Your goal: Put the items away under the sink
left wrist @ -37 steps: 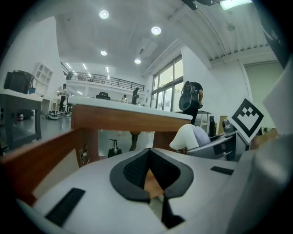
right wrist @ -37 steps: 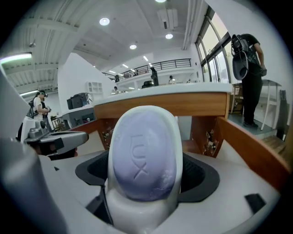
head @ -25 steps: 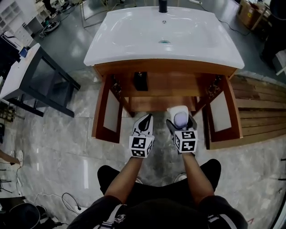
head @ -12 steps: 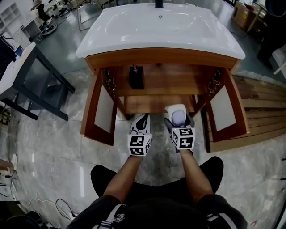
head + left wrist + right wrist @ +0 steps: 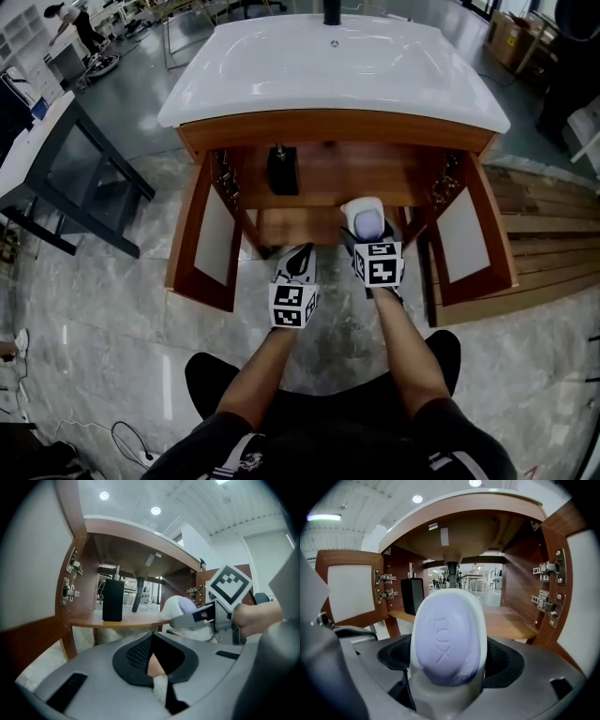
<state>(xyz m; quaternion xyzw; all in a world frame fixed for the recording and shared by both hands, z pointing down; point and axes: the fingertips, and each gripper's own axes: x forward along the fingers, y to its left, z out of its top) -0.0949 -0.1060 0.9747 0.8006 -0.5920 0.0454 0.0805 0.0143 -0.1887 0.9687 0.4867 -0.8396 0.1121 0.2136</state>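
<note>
- My right tool [image 5: 447,667] is clamped on a smooth white soap dish [image 5: 440,698]. The dish carries an oval lilac bar of soap [image 5: 446,639] with stamped lettering.
- I see the dish held at the open front of the brown wooden cabinet [image 5: 337,127], below the glossy white sink [image 5: 328,66] and near the flat shelf [image 5: 511,620].
- My left tool [image 5: 157,665] is fully closed with nothing in it, just beside the right one.
- A boxy black dispenser [image 5: 282,170] stands upright on the shelf, towards the left.
</note>
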